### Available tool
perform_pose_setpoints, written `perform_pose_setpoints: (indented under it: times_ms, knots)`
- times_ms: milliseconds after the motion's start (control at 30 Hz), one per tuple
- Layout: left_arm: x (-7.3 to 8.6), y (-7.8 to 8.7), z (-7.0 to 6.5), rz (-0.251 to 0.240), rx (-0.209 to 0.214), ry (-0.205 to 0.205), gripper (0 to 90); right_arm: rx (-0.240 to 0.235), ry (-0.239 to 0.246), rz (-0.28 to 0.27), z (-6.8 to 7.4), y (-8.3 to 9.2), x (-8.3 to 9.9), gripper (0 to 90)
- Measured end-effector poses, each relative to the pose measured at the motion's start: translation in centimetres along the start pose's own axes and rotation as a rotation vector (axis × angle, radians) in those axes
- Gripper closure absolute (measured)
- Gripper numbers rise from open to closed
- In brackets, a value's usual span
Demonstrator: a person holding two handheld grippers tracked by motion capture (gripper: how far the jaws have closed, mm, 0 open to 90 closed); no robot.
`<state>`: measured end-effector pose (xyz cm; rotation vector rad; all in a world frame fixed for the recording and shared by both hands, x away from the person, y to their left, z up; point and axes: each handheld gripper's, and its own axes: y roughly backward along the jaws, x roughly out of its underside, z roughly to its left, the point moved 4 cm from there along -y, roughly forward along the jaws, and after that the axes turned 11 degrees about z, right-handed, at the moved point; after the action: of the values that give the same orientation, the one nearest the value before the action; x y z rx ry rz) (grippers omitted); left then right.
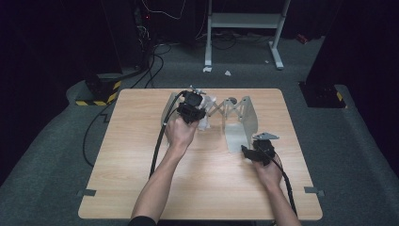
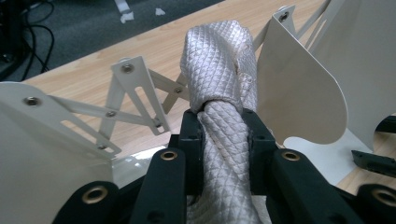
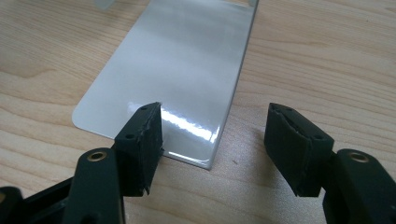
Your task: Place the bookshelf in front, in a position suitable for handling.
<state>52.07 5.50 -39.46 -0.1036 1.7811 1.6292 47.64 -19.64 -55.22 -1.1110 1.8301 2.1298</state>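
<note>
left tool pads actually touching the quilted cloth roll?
Touching. The left gripper view shows the left tool with both pads pressed against the silvery quilted cloth roll, no gap on either side.

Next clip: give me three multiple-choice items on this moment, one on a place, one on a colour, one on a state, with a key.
1. Where is the right tool?
A. over the rack's flat foot plate
B. on the floor
C. behind the rack

2. What colour is the quilted cloth?
A. red
B. silvery white
C. dark blue

3. How are the left tool's jaws?
A. wide open, nothing between them
B. shut on the cloth
C. shut on a cable

Key: 1 A, the right gripper view shows its jaws over the near edge of the plate. 2 B, the left gripper view shows a pale, shiny weave. 3 B, both pads press the twisted cloth in front of the expanding rack.
</note>
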Motion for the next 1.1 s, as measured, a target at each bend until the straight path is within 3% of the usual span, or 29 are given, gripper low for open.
perform_pose_setpoints:
  times_ms: [133,433,800,933,1100]
  knots:
    - [0.3,-1.4,-0.1,0.037,-0.01,-0.005,73.8,0.0,0.0,0.0,0.0,0.0,0.0,37.4]
    - [0.6,-1.8,-1.1,0.031,-0.044,-0.04,73.9,0.0,0.0,0.0,0.0,0.0,0.0,37.4]
    - [-0.6,-1.4,-2.0,0.001,0.012,-0.046,73.8,0.0,0.001,0.0,0.0,0.0,0.0,37.4]
    - [-0.4,-2.5,-1.9,0.039,0.014,-0.039,73.8,0.0,0.001,0.0,0.0,0.0,0.0,37.4]
    - [0.5,-3.5,-1.7,0.053,0.017,-0.024,73.8,0.0,0.001,0.0,0.0,0.0,0.0,37.4]
